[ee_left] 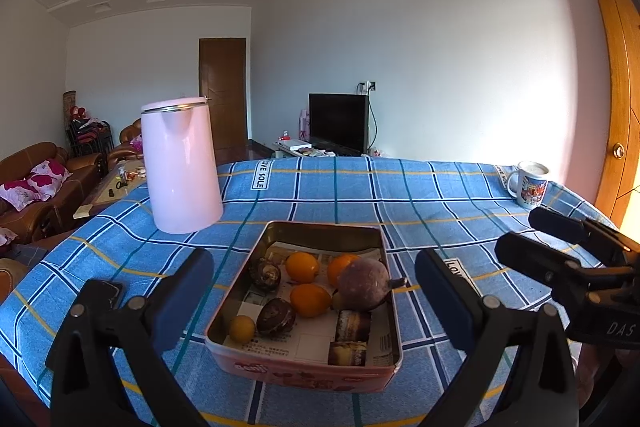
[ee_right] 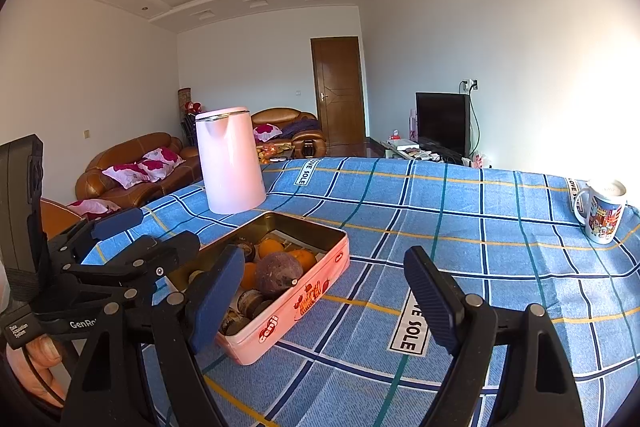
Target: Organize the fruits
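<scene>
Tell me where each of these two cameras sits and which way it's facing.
Left wrist view: sits on the left tool, looking straight over the pink rectangular tin of fruit between its open fingers; the right tool shows at the right edge.
Right wrist view: sits on the right tool, facing the blue checked tablecloth, with the tin to the left; the left tool and a thumb show at left.
Shared: tin, pale pink kettle, printed white mug.
</scene>
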`<state>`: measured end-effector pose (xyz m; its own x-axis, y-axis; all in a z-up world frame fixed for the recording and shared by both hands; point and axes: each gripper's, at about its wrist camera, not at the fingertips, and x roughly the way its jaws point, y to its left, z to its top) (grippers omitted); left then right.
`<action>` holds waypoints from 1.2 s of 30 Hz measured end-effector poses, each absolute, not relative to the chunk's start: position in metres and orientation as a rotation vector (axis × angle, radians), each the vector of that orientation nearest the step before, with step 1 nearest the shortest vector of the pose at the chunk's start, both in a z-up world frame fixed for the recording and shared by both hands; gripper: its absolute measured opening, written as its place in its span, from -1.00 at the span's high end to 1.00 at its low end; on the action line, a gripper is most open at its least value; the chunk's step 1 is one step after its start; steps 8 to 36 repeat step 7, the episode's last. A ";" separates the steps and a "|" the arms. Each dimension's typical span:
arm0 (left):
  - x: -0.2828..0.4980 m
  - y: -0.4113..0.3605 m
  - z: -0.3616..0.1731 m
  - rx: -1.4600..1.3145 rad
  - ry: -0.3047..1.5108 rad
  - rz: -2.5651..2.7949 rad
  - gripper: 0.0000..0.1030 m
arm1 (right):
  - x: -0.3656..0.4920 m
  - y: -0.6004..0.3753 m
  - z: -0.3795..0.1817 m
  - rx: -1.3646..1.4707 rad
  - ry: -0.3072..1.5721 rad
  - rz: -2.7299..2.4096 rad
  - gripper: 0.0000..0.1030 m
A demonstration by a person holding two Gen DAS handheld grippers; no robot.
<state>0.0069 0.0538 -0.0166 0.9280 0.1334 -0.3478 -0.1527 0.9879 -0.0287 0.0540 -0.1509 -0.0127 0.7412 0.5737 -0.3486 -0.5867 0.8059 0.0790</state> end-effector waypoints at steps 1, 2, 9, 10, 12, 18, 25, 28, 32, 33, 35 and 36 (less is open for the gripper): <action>0.007 0.054 -0.017 -0.054 0.354 0.146 -0.99 | 0.054 -0.151 -0.013 -0.036 0.371 0.636 -0.61; 0.008 0.053 -0.017 -0.049 0.357 0.146 -0.99 | 0.055 -0.152 -0.014 -0.035 0.373 0.635 -0.61; 0.008 0.051 -0.018 -0.040 0.368 0.146 -0.99 | 0.057 -0.155 -0.015 -0.038 0.377 0.627 -0.61; 0.008 0.051 -0.018 -0.040 0.368 0.146 -0.99 | 0.057 -0.155 -0.015 -0.038 0.377 0.627 -0.61; 0.008 0.051 -0.018 -0.040 0.368 0.146 -0.99 | 0.057 -0.155 -0.015 -0.038 0.377 0.627 -0.61; 0.008 0.051 -0.018 -0.040 0.368 0.146 -0.99 | 0.057 -0.155 -0.015 -0.038 0.377 0.627 -0.61; 0.008 0.051 -0.018 -0.040 0.368 0.146 -0.99 | 0.057 -0.155 -0.015 -0.038 0.377 0.627 -0.61; 0.008 0.051 -0.018 -0.040 0.368 0.146 -0.99 | 0.057 -0.155 -0.015 -0.038 0.377 0.627 -0.61; 0.008 0.051 -0.018 -0.040 0.368 0.146 -0.99 | 0.057 -0.155 -0.015 -0.038 0.377 0.627 -0.61; 0.008 0.051 -0.018 -0.040 0.368 0.146 -0.99 | 0.057 -0.155 -0.015 -0.038 0.377 0.627 -0.61; 0.008 0.051 -0.018 -0.040 0.368 0.146 -0.99 | 0.057 -0.155 -0.015 -0.038 0.377 0.627 -0.61; 0.008 0.051 -0.018 -0.040 0.368 0.146 -0.99 | 0.057 -0.155 -0.015 -0.038 0.377 0.627 -0.61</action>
